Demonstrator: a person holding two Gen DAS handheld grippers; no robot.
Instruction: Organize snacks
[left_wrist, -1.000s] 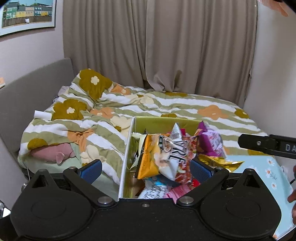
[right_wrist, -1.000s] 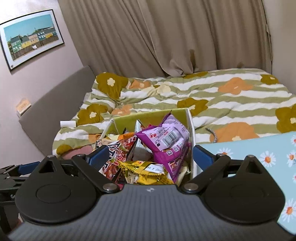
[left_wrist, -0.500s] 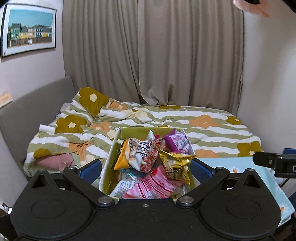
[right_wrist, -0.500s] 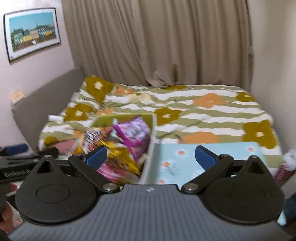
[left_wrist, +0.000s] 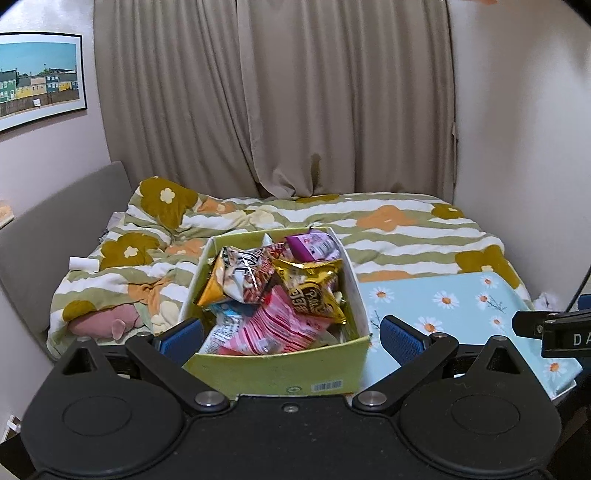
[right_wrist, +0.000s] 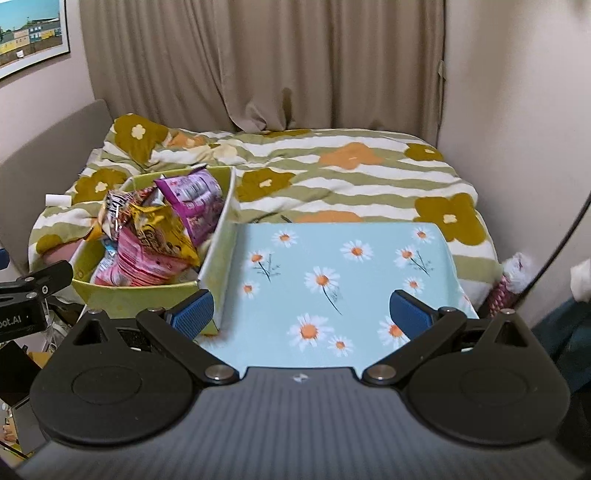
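Note:
A yellow-green cardboard box (left_wrist: 277, 373) stands at the foot of the bed, heaped with snack bags: a gold bag (left_wrist: 310, 284), a pink bag (left_wrist: 266, 325), an orange and white bag (left_wrist: 240, 273) and a purple bag (left_wrist: 314, 245). My left gripper (left_wrist: 291, 338) is open, its blue pads on either side of the box's near end without touching it. To the right of the box (right_wrist: 147, 291) lies a light blue daisy-print surface (right_wrist: 332, 258). Above that surface my right gripper (right_wrist: 301, 312) is open and holds nothing. The purple bag (right_wrist: 195, 199) leans on the box's right wall.
Behind the box is a bed with a striped flower duvet (left_wrist: 388, 229), a grey headboard (left_wrist: 55, 221) on the left and curtains at the back. A pink plush (left_wrist: 107, 321) and a white roll (left_wrist: 83, 264) lie left of the box. A wall and a dark cable (right_wrist: 561, 243) are on the right.
Both cameras have pulled back from the box, so its front wall now shows. The right gripper has swung right, from over the snacks to over the daisy surface. Both stay open.

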